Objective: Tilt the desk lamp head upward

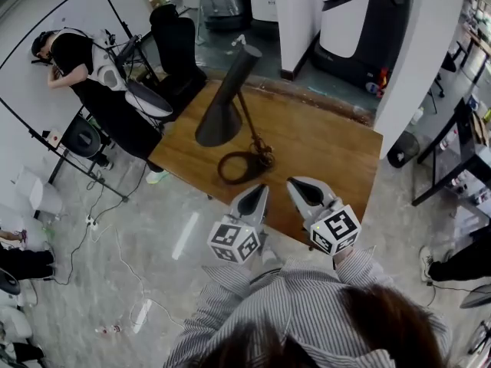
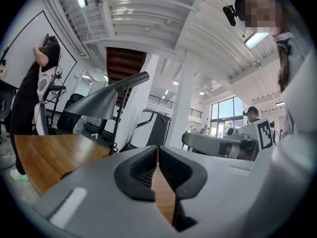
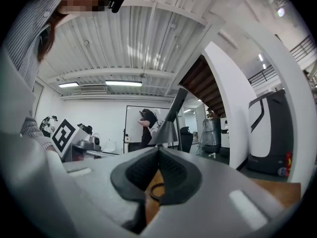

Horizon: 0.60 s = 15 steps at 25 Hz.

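Note:
A dark desk lamp (image 1: 230,98) stands on the wooden table (image 1: 322,148). Its cone-shaped head (image 1: 219,123) points down to the left, above the ring-shaped base (image 1: 242,167). The head (image 2: 101,100) shows at upper left in the left gripper view, and the lamp (image 3: 171,120) rises just above the jaws in the right gripper view. My left gripper (image 1: 259,191) and right gripper (image 1: 295,184) hover side by side over the table's near edge, short of the lamp's base. Both are shut with nothing between their jaws.
A person in black (image 1: 92,75) stands at a whiteboard (image 1: 46,60) at far left, with a black chair (image 1: 178,44) close to the table's far corner. White pillars (image 1: 418,60) and a dark machine (image 1: 360,29) stand behind the table. Cables lie on the floor at left.

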Available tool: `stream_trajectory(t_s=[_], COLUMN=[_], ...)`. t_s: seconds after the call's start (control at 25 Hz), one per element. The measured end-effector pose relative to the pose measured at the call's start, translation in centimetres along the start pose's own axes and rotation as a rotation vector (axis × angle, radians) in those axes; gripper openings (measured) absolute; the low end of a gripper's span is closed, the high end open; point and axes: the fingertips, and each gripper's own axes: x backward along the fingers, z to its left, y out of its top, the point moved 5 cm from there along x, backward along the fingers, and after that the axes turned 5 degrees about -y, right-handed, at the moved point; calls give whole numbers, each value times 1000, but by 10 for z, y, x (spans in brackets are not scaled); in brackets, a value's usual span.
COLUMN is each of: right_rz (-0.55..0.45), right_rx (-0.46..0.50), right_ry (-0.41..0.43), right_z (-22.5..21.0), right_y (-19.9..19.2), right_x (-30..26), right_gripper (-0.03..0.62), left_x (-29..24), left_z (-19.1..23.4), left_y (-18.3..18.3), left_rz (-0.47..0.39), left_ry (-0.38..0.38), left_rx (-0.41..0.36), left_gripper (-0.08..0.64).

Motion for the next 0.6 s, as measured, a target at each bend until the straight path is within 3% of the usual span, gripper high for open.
stream_trajectory(t_s=[0.24,0.6], right_rz=[-20,10], right_rx=[52,203], right_ry=[-14,4], right_z=[-12,-32], right_y=[10,34], right_x=[-64,-107], right_gripper=[0,2], left_x=[-25,-69], left_z=[63,115], left_y=[21,15], left_rz=[11,22], left_ry=[-21,50], left_rx=[-22,-8], left_gripper=[3,27])
